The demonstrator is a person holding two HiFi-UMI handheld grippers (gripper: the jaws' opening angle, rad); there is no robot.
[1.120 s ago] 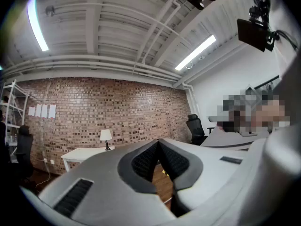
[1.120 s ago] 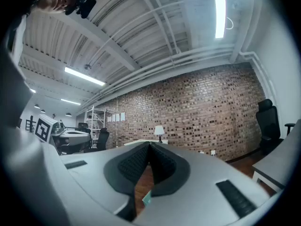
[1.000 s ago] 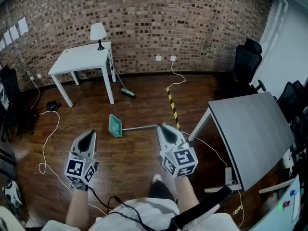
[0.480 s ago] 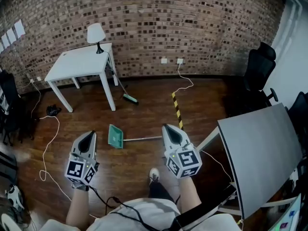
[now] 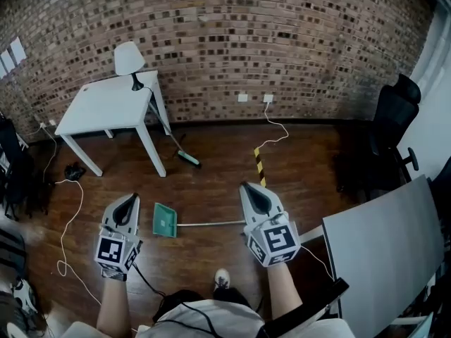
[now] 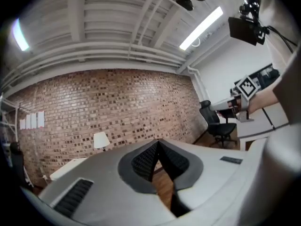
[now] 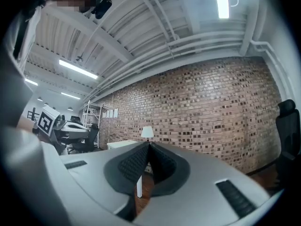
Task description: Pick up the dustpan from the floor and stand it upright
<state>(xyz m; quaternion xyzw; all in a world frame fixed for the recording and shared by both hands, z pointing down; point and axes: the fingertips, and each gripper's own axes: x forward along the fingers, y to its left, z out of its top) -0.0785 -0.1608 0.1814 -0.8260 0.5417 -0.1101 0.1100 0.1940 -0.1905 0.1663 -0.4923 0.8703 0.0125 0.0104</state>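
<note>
Head view, dustpan: the green dustpan (image 5: 164, 220) is seen lying flat on the wooden floor (image 5: 211, 182), out in the open middle and well away from the floor's edge along the brick wall (image 5: 282, 41). Its thin handle is stretched toward the right gripper (image 5: 252, 192).
Head view, grippers: the left gripper (image 5: 130, 201) and the right gripper are held level on either side of the dustpan and above it. Neither is touching it. Both pairs of jaws are pressed together with nothing in them, probably because the grippers are only being carried to the spot.
Head view, surroundings: a lamp (image 5: 127, 58) is stood on the white counter (image 5: 106, 104) at the wall, and a broom (image 5: 184, 157) is leaned against its leg. A grey counter (image 5: 387, 252) is seen at the right.
Left gripper view: the jaws of the left gripper (image 6: 157, 147) are shown closed tip to tip and empty. Only the wall, the lamp and a sliver of floor are shown beyond them, and the dustpan is not shown, since the gripper is aimed level, over it.
Right gripper view: the jaws of the right gripper (image 7: 148, 147) are likewise shown narrowed to nothing and empty. They are pointed at the lamp and the white counter, and the dustpan is again out of sight below.
Stage, as judged: the pick-up is not yet begun. A gripper must be lowered and its jaws parted before the handle can be taken.
</note>
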